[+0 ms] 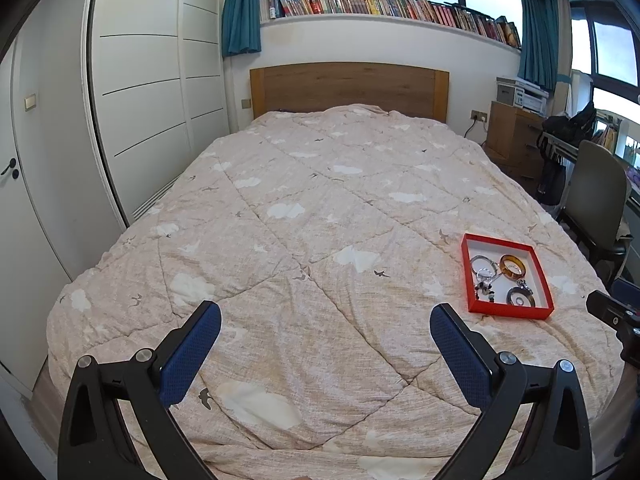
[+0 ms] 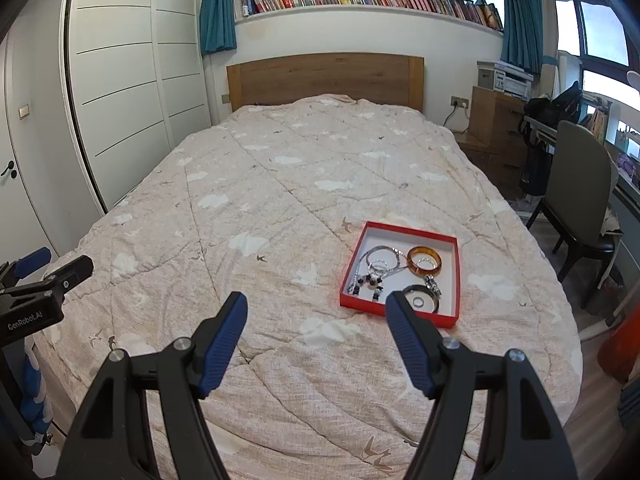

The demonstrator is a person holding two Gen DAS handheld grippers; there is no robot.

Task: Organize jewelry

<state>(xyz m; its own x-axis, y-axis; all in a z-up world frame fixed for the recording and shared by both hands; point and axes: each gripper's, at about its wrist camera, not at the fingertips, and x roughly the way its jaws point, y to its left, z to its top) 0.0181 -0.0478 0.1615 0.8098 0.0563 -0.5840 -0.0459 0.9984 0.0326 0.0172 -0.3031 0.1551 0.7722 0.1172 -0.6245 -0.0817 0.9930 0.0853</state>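
You hold both the left tongs and right tongs wide and empty above the bed, seemingly about to reach the red tray of jewelry at lower right.

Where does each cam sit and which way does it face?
Left wrist: on the left gripper above the foot of the bed, facing the headboard; own open fingers show, red tray to the right.
Right wrist: on the right gripper, same heading; open fingers, tray nearer, left gripper at left edge.
Shared: bed, tray, headboard.
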